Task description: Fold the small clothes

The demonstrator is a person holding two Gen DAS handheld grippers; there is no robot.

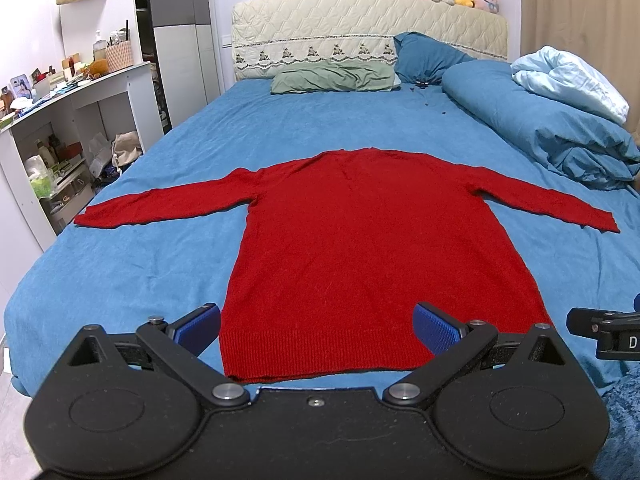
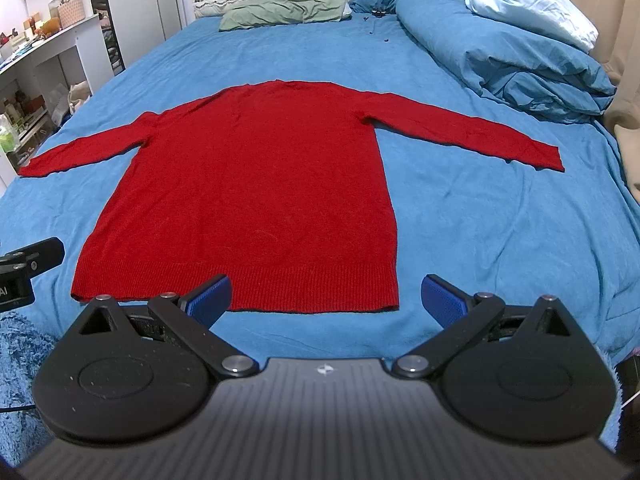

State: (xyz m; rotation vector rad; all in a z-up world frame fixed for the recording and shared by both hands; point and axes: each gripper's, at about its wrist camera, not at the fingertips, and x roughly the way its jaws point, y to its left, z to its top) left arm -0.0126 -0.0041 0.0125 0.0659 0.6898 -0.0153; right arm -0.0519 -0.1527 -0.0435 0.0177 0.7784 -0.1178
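A red long-sleeved sweater (image 1: pixel 360 240) lies flat on the blue bed sheet (image 1: pixel 140 260), both sleeves spread out to the sides and the ribbed hem nearest me. It also shows in the right wrist view (image 2: pixel 256 184). My left gripper (image 1: pixel 316 328) is open and empty, hovering over the hem's left part. My right gripper (image 2: pixel 326 298) is open and empty, just in front of the hem's right corner. Each gripper's body shows at the edge of the other's view.
A bunched blue duvet (image 1: pixel 540 128) with a pale blue cover lies at the right. A green pillow (image 1: pixel 332 76) and a blue pillow (image 1: pixel 424 56) lie at the headboard. A white cluttered shelf (image 1: pixel 72 120) stands left of the bed.
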